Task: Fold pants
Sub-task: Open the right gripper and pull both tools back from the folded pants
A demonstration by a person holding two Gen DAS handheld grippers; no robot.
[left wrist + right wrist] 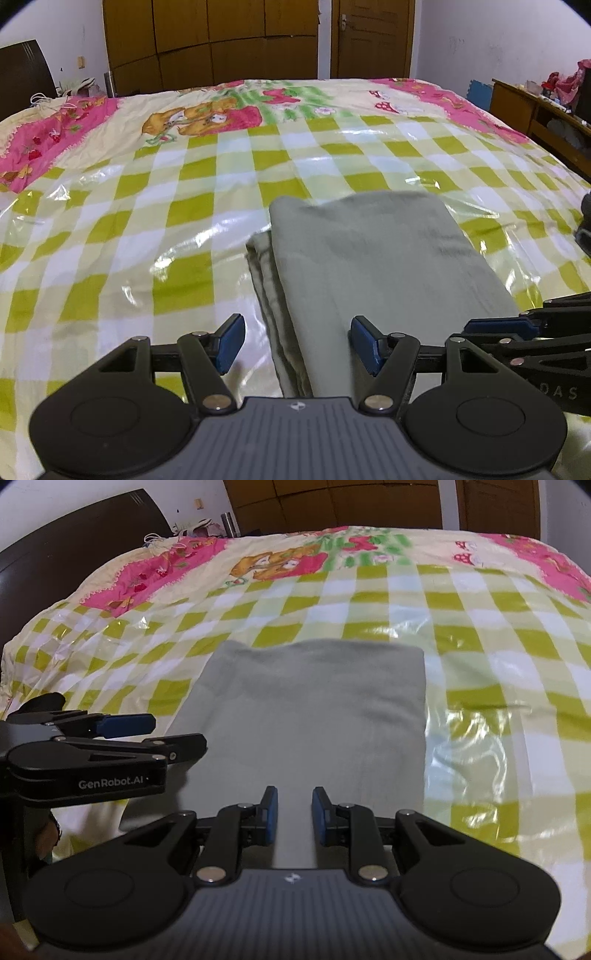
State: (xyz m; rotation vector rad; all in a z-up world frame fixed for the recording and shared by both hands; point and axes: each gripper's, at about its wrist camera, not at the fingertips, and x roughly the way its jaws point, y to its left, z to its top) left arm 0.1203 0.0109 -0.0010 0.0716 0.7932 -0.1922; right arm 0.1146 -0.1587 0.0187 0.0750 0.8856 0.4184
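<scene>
The pants lie folded into a neat stack near the bed's near edge. The left hand-held gripper gapes wide, the right hand-held gripper stands partly open; both are empty, seemingly hovering to check the fold.

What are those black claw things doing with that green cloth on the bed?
A person holds a gripper in each hand and is folding pants. The grey-green pants lie on the checkered bed cover, already folded into a neat stack. The left gripper is open wide over the stack's near left edge. The right gripper is open a little over its near end. Neither one is pinching the cloth.
</scene>
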